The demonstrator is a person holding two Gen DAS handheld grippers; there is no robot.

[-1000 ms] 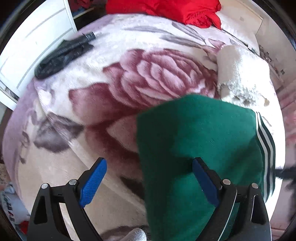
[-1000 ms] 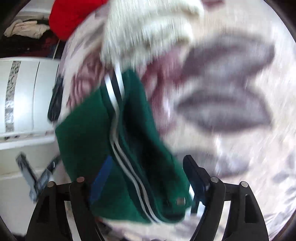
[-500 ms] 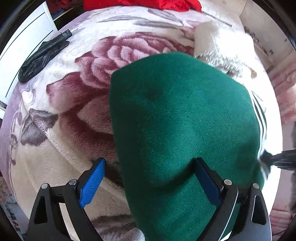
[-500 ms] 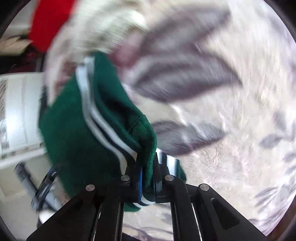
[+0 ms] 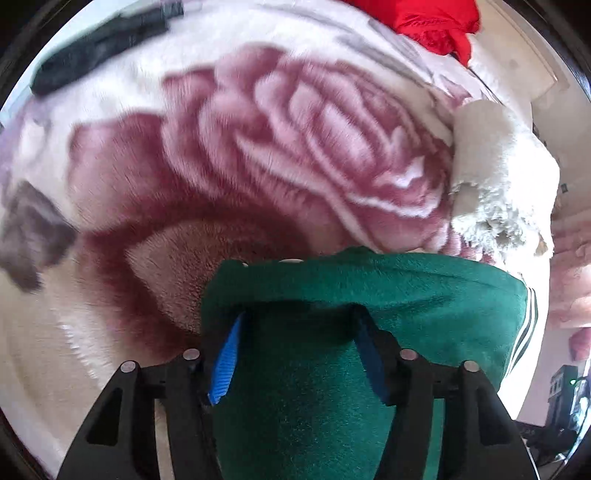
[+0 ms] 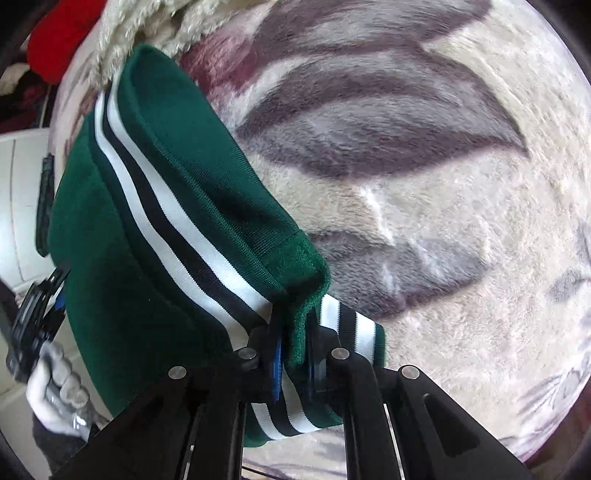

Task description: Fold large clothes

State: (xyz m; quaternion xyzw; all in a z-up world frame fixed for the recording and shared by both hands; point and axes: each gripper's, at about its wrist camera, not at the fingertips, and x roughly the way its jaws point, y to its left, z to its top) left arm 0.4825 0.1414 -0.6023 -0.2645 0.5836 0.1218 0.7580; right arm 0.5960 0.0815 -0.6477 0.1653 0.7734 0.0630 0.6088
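Observation:
A dark green garment (image 5: pixel 369 291) with white and black striped trim is held up over a bed with a rose-patterned blanket (image 5: pixel 258 122). My left gripper (image 5: pixel 299 332) has narrowed around a thick fold of the green cloth, with the fabric bunched between its blue pads (image 5: pixel 226 354). My right gripper (image 6: pixel 295 350) is shut on the garment's striped edge (image 6: pixel 177 221), and the cloth hangs to its left. The other gripper and a gloved hand (image 6: pixel 51 380) show at the left of the right wrist view.
A cream fleecy item (image 5: pixel 498 177) lies at the blanket's right. A red garment (image 5: pixel 432 18) lies at the far end of the bed. A black item (image 5: pixel 99 40) lies at the far left. White furniture (image 6: pixel 18 192) stands beside the bed.
My left gripper closed in from wide open onto a fold of the green garment. My right gripper shut on the striped edge and lifted it off the blanket.

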